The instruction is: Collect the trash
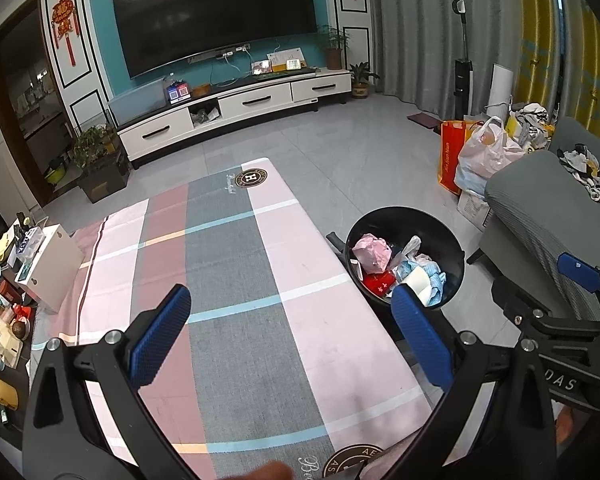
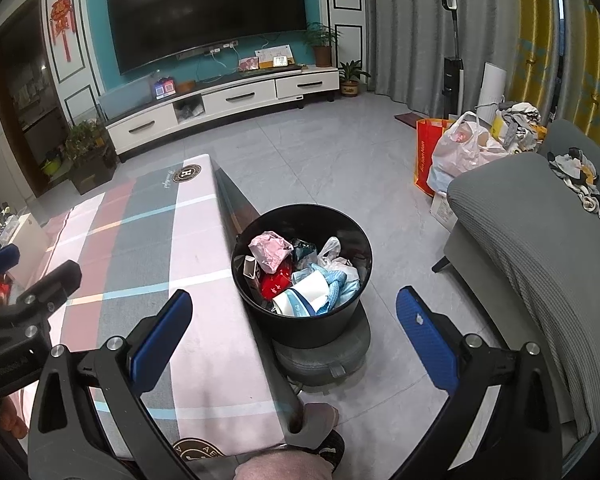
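A: Nearest the lens, the left gripper (image 1: 290, 342) is seen with both blue pads spread wide and nothing between them, held above the striped tablecloth (image 1: 236, 280). The right gripper (image 2: 294, 342) is likewise held with jaws wide apart and nothing gripped.

B: Where is the trash found?

A: It is gathered in one black bin (image 2: 356, 240), which is stood on a low grey round base (image 2: 340, 356) against the table's long edge. In the left wrist view the bin lies at about three o'clock from the gap between the pads; in the right wrist view it sits at twelve o'clock, just ahead of the jaws.

B: What can be counted inside it?

A: One crumpled pink wrapper (image 2: 270, 250), one red packet (image 2: 275, 285), one white-and-blue paper cup (image 2: 300, 298), and one small white carton (image 2: 249, 268) at the rim are made out. Pale blue and clear plastic scraps (image 2: 338, 276) are bunched together, and their number cannot be told.

B: How far along is the job judged to be?

A: It is judged close to finished. No loose litter is seen on the cloth, and none on the open floor around the bin. Cluttered items are glimpsed at nine o'clock beyond the table, but whether any is meant as trash cannot be told. Bags (image 2: 460, 148) at two o'clock by the sofa (image 2: 540, 240) are left untouched.
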